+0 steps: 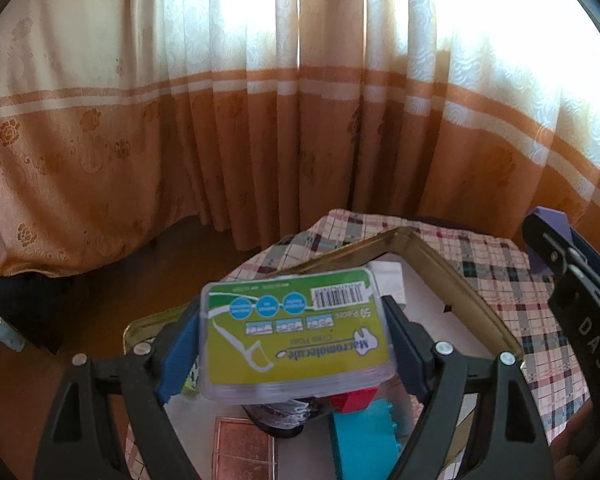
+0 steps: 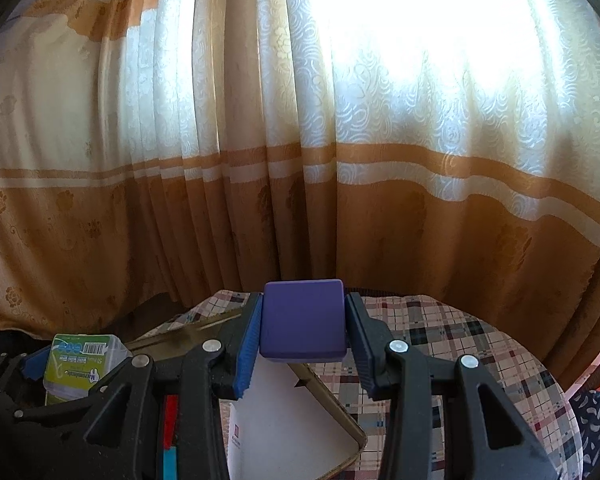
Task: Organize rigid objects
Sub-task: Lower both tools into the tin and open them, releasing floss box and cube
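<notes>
Floss pick box: clear glossy plastic, printed paper label under lid. Purple block: matt, smooth. Tray: dull gold metal rim, white paper lining. Worktop covered in plaid woven cloth. Curtain: damask fabric, slight sheen. Claw fingers: ribbed blue pads, matt black plastic arms.

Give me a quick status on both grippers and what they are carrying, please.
Left gripper shut on floss pick box. Right gripper shut on purple block. Both held above the open tin on the checked cloth. Nothing in the way.
</notes>
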### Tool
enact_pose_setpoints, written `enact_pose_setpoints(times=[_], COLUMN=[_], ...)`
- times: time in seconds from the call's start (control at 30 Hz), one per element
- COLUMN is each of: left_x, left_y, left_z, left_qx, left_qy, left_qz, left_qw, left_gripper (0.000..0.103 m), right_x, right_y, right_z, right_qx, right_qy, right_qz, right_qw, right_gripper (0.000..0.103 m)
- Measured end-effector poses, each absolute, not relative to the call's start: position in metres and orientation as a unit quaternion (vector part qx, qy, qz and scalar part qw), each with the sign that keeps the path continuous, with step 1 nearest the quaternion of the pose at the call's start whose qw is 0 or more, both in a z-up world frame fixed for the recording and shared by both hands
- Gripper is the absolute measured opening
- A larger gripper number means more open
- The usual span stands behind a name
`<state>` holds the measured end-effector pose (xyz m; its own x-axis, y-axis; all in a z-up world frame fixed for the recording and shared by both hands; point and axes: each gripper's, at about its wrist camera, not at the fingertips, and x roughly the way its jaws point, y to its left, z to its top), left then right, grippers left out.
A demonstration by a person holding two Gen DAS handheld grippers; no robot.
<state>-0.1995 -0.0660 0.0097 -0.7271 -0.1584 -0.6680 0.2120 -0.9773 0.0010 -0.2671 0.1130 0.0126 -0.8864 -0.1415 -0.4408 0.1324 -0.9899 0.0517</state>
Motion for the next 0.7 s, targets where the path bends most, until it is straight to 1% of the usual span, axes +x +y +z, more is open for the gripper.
enact_pose_setpoints(times=[0.33, 0.4, 0.7], left_x=[-0.217, -0.219, -0.224], left_y=[-0.061, -0.061, -0.057], left_z=[-0.008, -0.009, -0.012], left_qx=[0.403, 0.405, 0.406], left_qy=[0.022, 0.023, 0.017], left_qz=[-0.909, -0.909, -0.908], left_qw=[0.101, 0.100, 0.100], left_gripper=[0.084, 0.082, 0.082], right_x=[-0.291, -0.293, -0.305], right_y=[0.108, 0.106, 0.100], right_z=[-0.011, -0.016, -0.030], right_qx=[0.295, 0.306, 0.348], right_qy=[-0.015, -0.011, -0.015], right_qz=[-0.952, -0.949, -0.933], right_qw=[0.077, 0.076, 0.087], right_gripper=[0.044, 0.044, 0.044])
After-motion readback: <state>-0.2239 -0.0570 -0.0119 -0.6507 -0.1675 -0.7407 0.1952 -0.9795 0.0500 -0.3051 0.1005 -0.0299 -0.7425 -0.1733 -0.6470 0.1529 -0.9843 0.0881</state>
